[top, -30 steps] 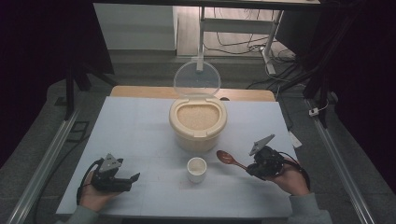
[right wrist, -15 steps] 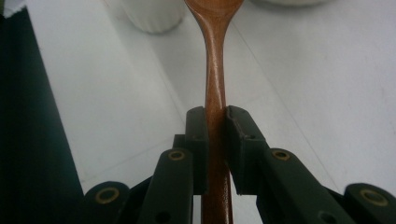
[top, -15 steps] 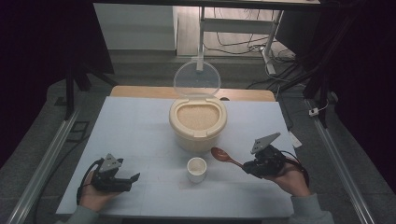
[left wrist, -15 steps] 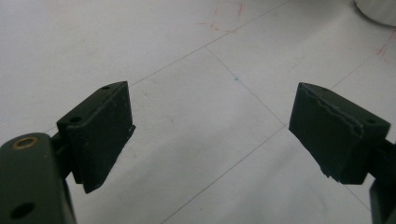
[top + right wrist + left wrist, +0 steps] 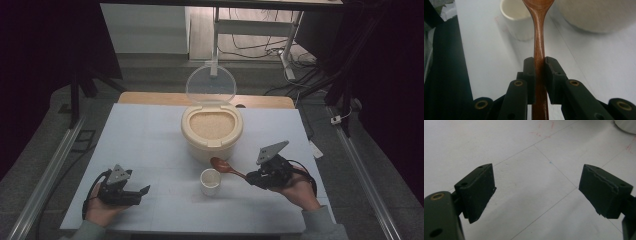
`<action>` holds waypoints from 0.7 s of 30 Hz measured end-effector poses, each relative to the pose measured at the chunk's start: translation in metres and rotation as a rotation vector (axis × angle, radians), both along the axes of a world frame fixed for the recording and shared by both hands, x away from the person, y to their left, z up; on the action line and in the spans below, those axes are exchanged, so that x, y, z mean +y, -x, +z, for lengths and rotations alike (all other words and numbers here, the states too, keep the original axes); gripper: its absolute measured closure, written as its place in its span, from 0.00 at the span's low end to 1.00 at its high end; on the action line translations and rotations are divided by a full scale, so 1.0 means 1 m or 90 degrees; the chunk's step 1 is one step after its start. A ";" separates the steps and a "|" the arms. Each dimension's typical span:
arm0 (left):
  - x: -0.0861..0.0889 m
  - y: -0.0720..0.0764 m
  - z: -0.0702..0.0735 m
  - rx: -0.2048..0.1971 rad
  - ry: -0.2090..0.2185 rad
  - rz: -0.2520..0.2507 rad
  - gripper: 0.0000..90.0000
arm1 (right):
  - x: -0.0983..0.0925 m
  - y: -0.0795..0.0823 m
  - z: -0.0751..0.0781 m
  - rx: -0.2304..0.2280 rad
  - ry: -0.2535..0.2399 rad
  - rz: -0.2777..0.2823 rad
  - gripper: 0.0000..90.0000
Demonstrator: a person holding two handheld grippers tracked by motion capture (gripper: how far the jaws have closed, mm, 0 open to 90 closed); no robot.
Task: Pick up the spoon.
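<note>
With its fingers clamped on a brown wooden spoon (image 5: 226, 167), the right gripper (image 5: 256, 178) nears the open cream rice container (image 5: 211, 126); scooping into the small white cup (image 5: 210, 181) remains, left gripper (image 5: 141, 193) fingers apart.

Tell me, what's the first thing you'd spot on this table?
Probably the big cream rice container in the middle of the white table, its clear lid standing open over the grains. In front of it, the right gripper holds a brown wooden spoon beside a small white cup.
</note>
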State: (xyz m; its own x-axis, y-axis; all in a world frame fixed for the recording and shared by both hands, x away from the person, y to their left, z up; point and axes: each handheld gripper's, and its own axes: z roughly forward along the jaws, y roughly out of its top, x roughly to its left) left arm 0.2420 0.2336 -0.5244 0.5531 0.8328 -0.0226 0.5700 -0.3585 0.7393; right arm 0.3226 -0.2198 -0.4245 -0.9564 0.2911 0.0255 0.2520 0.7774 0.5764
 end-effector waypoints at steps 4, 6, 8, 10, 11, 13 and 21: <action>-0.001 -0.001 0.000 0.001 0.000 -0.001 0.15 | 0.016 0.000 0.002 -0.009 0.002 0.019 0.88; -0.001 -0.001 0.000 0.001 0.000 -0.001 0.15 | 0.025 0.001 0.003 -0.012 0.004 0.029 0.88; -0.001 0.000 0.000 0.000 0.000 -0.001 0.15 | 0.031 0.002 0.004 -0.014 0.006 0.039 0.88; -0.001 0.000 0.000 0.000 0.001 -0.001 0.15 | 0.036 0.002 0.004 -0.016 0.004 0.045 0.88; -0.001 -0.001 0.000 0.000 -0.001 0.000 0.15 | 0.038 0.002 0.004 -0.017 0.004 0.049 0.88; -0.001 -0.001 0.000 0.000 0.000 0.000 0.15 | 0.042 0.003 0.004 -0.019 0.005 0.056 0.88; -0.002 -0.001 0.002 -0.003 0.003 -0.002 0.15 | 0.053 0.003 0.005 -0.026 0.014 0.072 0.88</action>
State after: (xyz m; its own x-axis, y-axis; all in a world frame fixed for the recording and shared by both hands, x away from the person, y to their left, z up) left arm 0.2428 0.2319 -0.5220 0.5557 0.8310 -0.0245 0.5657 -0.3564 0.7437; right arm 0.3200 -0.1663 -0.4197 -0.9833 0.1806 -0.0199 0.1377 0.8121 0.5670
